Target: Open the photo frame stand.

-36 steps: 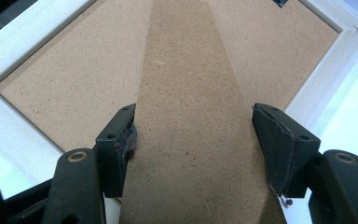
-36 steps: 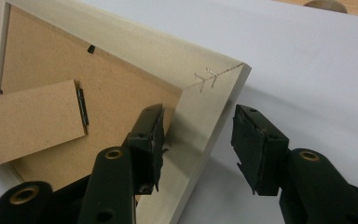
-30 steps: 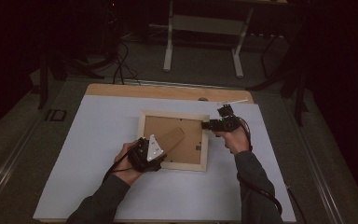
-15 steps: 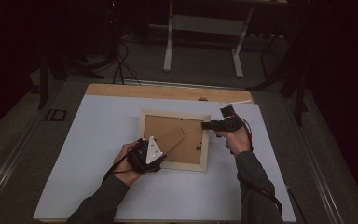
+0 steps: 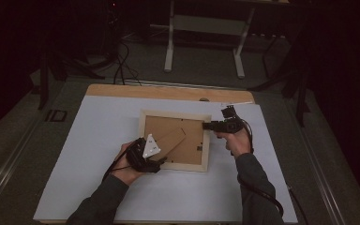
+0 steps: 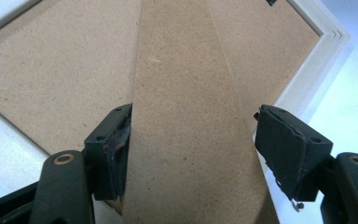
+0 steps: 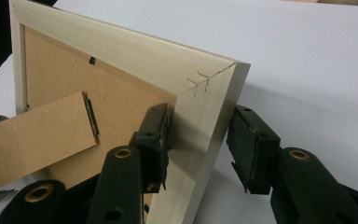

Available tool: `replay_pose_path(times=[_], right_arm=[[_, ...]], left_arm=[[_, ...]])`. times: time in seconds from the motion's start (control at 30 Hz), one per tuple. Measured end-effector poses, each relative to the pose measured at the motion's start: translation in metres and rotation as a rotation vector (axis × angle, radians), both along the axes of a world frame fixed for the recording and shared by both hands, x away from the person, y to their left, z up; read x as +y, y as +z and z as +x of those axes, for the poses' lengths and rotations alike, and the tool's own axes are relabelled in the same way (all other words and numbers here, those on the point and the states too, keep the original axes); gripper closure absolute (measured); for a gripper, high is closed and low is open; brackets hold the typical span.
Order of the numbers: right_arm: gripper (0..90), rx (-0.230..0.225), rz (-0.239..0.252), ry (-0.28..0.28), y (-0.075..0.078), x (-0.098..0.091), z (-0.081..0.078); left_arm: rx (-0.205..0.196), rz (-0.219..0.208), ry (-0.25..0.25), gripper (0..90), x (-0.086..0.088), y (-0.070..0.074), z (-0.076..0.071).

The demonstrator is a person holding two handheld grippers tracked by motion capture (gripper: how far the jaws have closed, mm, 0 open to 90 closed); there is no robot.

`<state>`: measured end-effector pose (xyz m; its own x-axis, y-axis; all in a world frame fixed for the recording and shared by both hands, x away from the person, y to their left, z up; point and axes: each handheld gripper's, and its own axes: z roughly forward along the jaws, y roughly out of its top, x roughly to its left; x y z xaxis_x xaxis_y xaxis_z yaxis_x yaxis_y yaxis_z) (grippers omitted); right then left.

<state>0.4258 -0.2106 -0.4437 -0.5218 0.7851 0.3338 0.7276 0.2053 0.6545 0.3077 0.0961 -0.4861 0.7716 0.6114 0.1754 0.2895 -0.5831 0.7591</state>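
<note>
A pale wooden picture frame lies face down on the white table cover, its brown backing board facing up. A brown stand strut hinges from the board. My left gripper is at the strut's free end. Its jaws have just been opening: the strut runs between them, one pad at its edge, the other apart. My right gripper straddles the frame's right rail near the far corner. Its jaws have been closing and now sit on both sides of the rail.
The white cover spreads wide on every side of the frame, over a wooden tabletop. A small metal hinge joins the strut to the board. Beyond the table stand a desk's legs and cables on the dark floor.
</note>
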Motion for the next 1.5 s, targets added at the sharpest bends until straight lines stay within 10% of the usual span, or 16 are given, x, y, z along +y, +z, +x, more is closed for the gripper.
replay_pose_path(times=[0.37,0.73,1.0,1.5], right_arm=[[58.2,-0.015,-0.008,0.006,0.002,0.0,-0.002],[58.0,-0.023,-0.018,0.013,0.004,0.001,-0.004],[58.1,-0.033,-0.025,0.018,0.006,0.002,-0.005],[58.1,-0.052,-0.033,0.023,0.009,0.003,-0.009]], left_arm=[[0.081,-0.132,0.008,33.6,0.012,0.011,0.011],[0.298,-0.289,0.008,35.2,0.023,0.012,0.034],[0.38,-0.24,0.002,40.8,0.016,0.01,0.04],[0.4,-0.188,-0.001,57.3,0.009,0.014,0.041]])
